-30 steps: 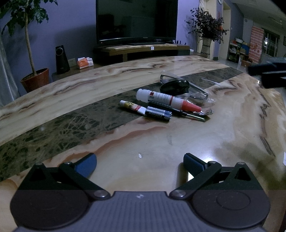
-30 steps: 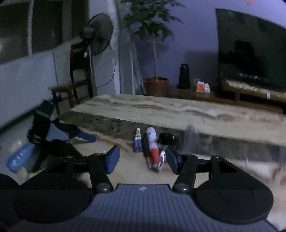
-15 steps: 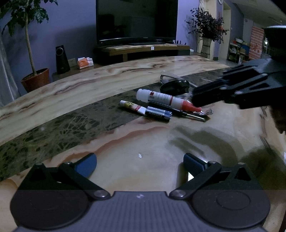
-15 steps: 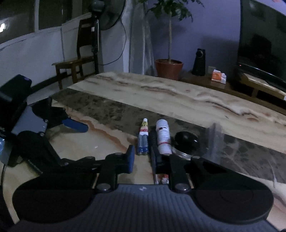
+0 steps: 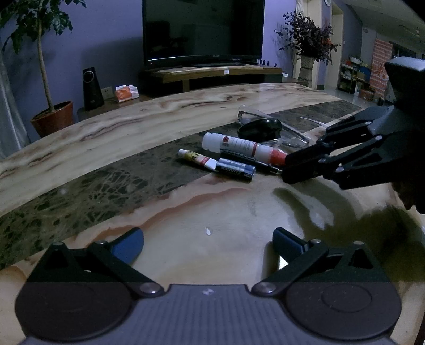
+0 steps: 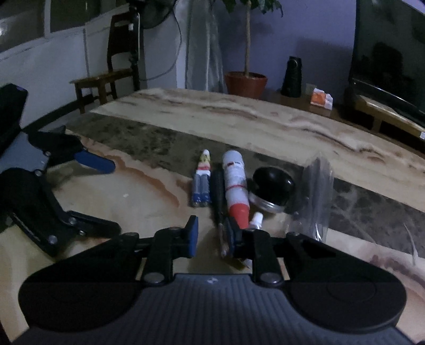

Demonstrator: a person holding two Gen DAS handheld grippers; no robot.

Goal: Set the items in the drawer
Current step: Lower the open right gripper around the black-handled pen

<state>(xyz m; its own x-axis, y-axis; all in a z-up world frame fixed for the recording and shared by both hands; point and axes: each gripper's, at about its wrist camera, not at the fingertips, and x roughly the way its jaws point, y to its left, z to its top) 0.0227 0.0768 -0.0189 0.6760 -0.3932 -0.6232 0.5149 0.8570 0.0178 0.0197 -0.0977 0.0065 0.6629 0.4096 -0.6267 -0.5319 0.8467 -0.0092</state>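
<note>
Since earlier frame, right gripper (image 5: 285, 169) swung in from right edge, jaws narrowing. Left view: we see its tip at pen (image 5: 249, 159) end, pad contact hidden. Left gripper (image 5: 208, 241) spread wide, empty, well short of cluster.

Right view: right gripper (image 6: 211, 233) jaws partly closed; pen (image 6: 219, 196) end by right pad, grip unclear. Glue bottle (image 6: 236, 185) just beyond. Drawer unseen.

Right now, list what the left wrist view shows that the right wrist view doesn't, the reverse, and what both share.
Left wrist view only: a dried flower arrangement in a pale vase and clear-framed safety glasses.

Right wrist view only: a dark wooden chair, a standing fan and a small white-capped tube by the right claw.

Both: the marble-patterned table, the white bottle with a red tip, the blue batteries, the black round-lidded jar and the potted tree.
</note>
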